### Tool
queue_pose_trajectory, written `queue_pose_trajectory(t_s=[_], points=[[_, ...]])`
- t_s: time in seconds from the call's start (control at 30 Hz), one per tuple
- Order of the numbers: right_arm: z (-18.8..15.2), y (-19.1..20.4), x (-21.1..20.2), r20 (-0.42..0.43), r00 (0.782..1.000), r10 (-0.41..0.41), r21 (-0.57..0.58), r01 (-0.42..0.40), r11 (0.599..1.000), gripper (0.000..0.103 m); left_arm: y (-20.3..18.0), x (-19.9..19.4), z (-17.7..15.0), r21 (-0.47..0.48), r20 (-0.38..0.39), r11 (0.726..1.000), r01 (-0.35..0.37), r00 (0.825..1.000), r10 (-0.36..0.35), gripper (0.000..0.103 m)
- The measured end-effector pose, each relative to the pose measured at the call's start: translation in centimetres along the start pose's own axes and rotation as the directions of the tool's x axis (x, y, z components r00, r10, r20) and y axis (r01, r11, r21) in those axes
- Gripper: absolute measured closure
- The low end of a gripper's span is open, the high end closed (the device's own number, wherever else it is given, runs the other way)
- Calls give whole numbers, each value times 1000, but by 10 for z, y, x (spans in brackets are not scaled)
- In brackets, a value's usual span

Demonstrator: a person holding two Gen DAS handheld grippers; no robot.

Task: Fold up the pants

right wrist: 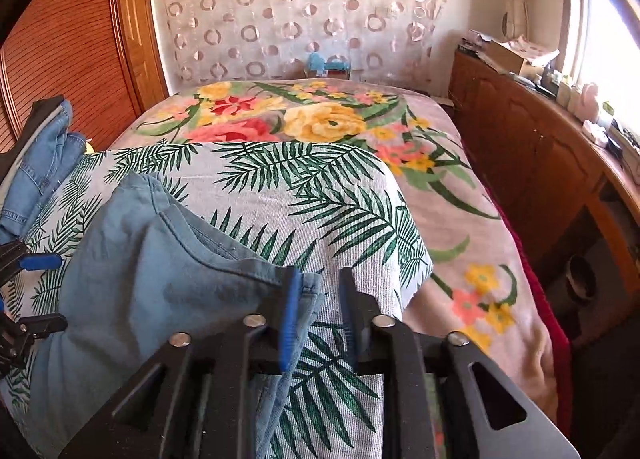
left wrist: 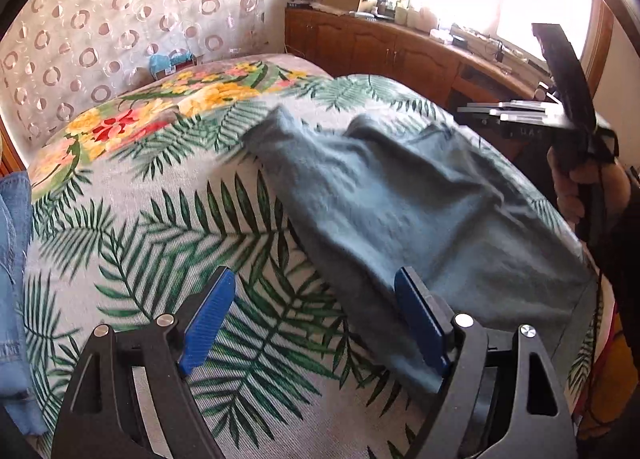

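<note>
The left gripper [left wrist: 314,323] hangs open at the pants' [left wrist: 400,199] edge; the right gripper [right wrist: 320,315] is open too, cloth between its pads, not pinched. The soft, limp denim lies near the bed's [right wrist: 460,259] front edge; best held at hem or waistband corners.

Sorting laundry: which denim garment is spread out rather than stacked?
The light blue pants between the grippers lie spread on the leaf-print cloth; the darker jeans sit stacked at its left edge.
</note>
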State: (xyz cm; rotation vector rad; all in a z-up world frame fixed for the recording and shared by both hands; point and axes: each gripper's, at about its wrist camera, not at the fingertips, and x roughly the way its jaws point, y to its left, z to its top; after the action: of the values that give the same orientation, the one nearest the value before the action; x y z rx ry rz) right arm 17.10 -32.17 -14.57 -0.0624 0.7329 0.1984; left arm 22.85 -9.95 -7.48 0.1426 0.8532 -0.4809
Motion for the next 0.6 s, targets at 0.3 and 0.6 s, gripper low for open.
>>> queue_pose_trajectory(t_s=[0.3, 0.6], points=[[0, -8, 2, -4, 998, 55, 13, -55, 998, 68, 19, 14, 51, -24, 55, 1000, 3, 999, -2, 40], [5, -10, 17, -36, 994, 99, 16, -98, 995, 93, 32, 61, 75, -53, -2, 999, 11, 1000, -11, 57]])
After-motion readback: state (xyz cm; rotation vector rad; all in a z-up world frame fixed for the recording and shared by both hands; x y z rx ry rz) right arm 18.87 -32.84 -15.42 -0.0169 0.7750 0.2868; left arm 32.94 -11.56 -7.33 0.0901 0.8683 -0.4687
